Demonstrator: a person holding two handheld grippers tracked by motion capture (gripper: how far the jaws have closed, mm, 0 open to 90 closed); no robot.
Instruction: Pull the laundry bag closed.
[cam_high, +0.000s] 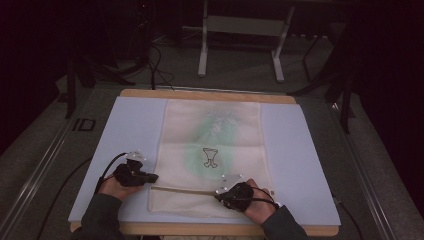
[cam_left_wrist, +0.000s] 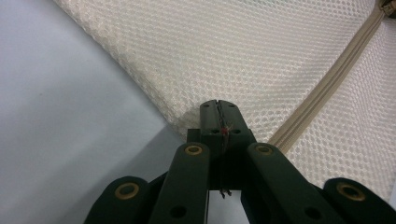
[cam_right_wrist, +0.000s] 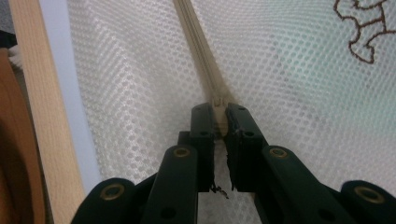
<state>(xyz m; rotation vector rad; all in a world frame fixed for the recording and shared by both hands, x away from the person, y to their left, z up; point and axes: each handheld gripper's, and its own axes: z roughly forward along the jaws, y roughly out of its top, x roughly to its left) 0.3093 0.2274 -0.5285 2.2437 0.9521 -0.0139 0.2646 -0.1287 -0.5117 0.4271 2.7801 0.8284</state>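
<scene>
A cream mesh bag (cam_high: 212, 135) lies flat on the white board (cam_high: 125, 130), with something pale green inside and a brown emblem (cam_high: 210, 157) on it. Its zipper (cam_high: 185, 189) runs across the near end. My left gripper (cam_high: 153, 177) is shut on the bag's left edge; in the left gripper view the jaws (cam_left_wrist: 218, 116) pinch the mesh edge (cam_left_wrist: 187, 122) beside the zipper (cam_left_wrist: 327, 84). My right gripper (cam_high: 219, 195) is shut on the zipper pull (cam_right_wrist: 218, 103), with the zipper tape (cam_right_wrist: 196, 42) running away ahead of it.
The board rests on a wooden table (cam_high: 200, 230) whose front edge is close to both hands. Behind the table stand a metal frame's legs (cam_high: 202, 55) and cables (cam_high: 157, 70) on the dark floor. A cable (cam_high: 107, 167) trails from the left gripper.
</scene>
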